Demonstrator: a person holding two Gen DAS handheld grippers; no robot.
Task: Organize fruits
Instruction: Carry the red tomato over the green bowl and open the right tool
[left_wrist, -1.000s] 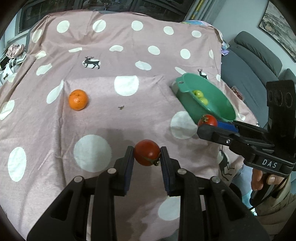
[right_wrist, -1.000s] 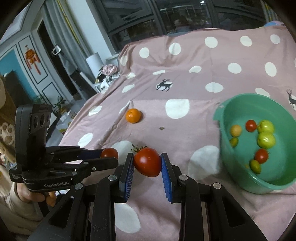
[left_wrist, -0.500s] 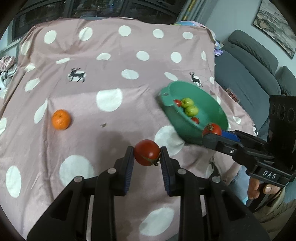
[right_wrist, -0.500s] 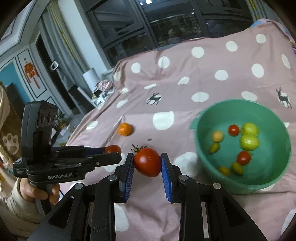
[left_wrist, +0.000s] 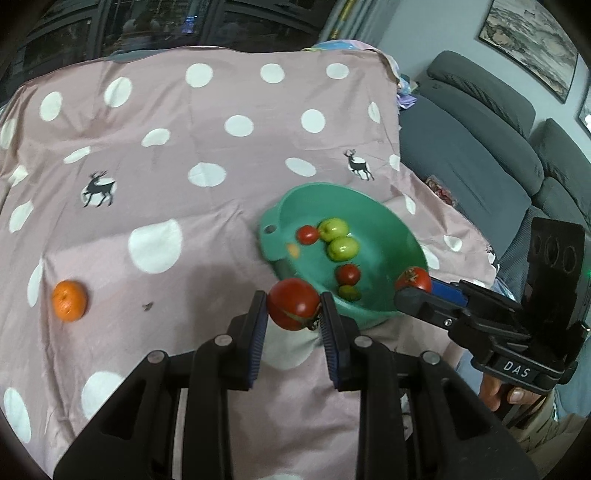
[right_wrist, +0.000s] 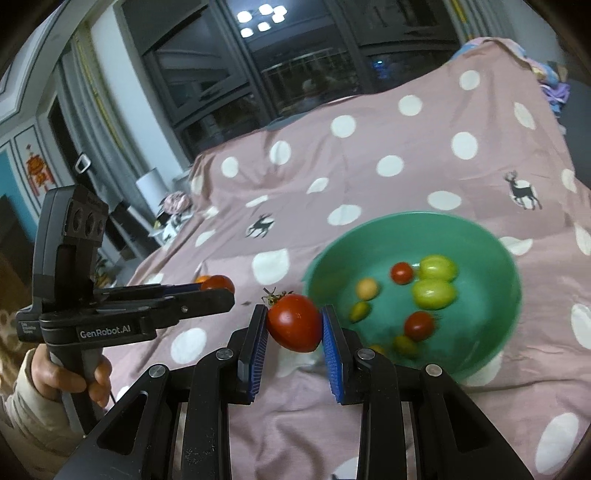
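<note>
Both tongs, left (left_wrist: 294, 309) and right (right_wrist: 294, 325), clamp a soft, bruisable tomato (left_wrist: 293, 308) (right_wrist: 294, 326) across its middle beside the green bowl (right_wrist: 513, 310).

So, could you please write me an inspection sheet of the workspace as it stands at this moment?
Surface: pink dotted cloth with deer prints, wrinkled.
Job's things: green bowl holds small red, green and yellow fruits; one orange lies alone on the cloth, apart from the bowl.
Clutter: a small dark scrap near the orange.
Grippers: left gripper shut on a left tomato at the bowl's near rim; right gripper shut on a right tomato beside the bowl.
Cables: nothing seen.
Surroundings: grey sofa, framed picture, dark windows.
</note>
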